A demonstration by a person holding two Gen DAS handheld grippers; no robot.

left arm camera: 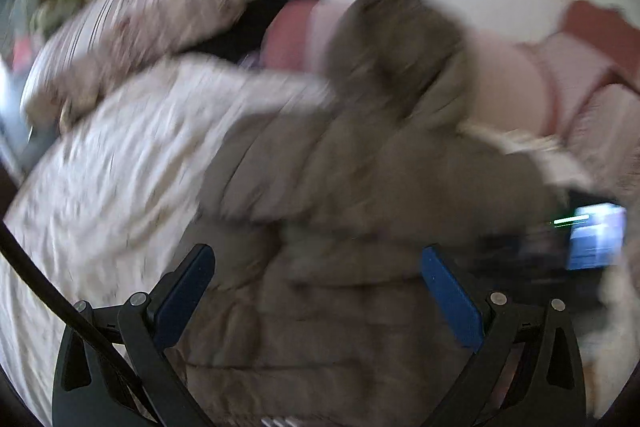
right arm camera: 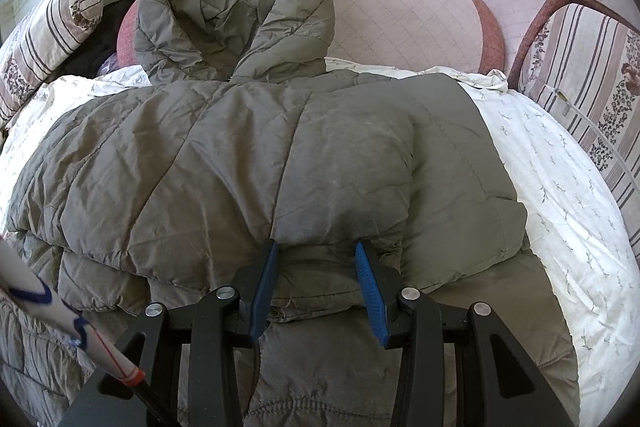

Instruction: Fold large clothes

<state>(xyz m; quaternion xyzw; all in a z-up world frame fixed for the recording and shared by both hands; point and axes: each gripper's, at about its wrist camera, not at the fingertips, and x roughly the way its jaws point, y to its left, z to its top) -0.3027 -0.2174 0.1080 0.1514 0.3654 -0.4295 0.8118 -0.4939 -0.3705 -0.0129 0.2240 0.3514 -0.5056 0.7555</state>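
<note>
Lying under right claw [right arm camera: 316, 247] — puffy jacket [right arm camera: 240, 155], fold between pads

Jacket [right arm camera: 248, 155]: matt quilted cloth, creased; sheet [right arm camera: 560, 195]: thin printed cotton-like cloth (wrinkled); cushion [right arm camera: 404, 15]: soft stitched fabric; right gripper [right arm camera: 316, 251] pads ribbed blue, probably rubber, on matt black plastic arms with shiny metal rivets.

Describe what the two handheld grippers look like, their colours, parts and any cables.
Both match: the left gripper and right gripper have black angular plastic linkage arms joined by round silver pivot pins, each ending in flat blue ribbed finger pads. A black cable curves past the left one. No hand or sleeve shows clearly.
</note>
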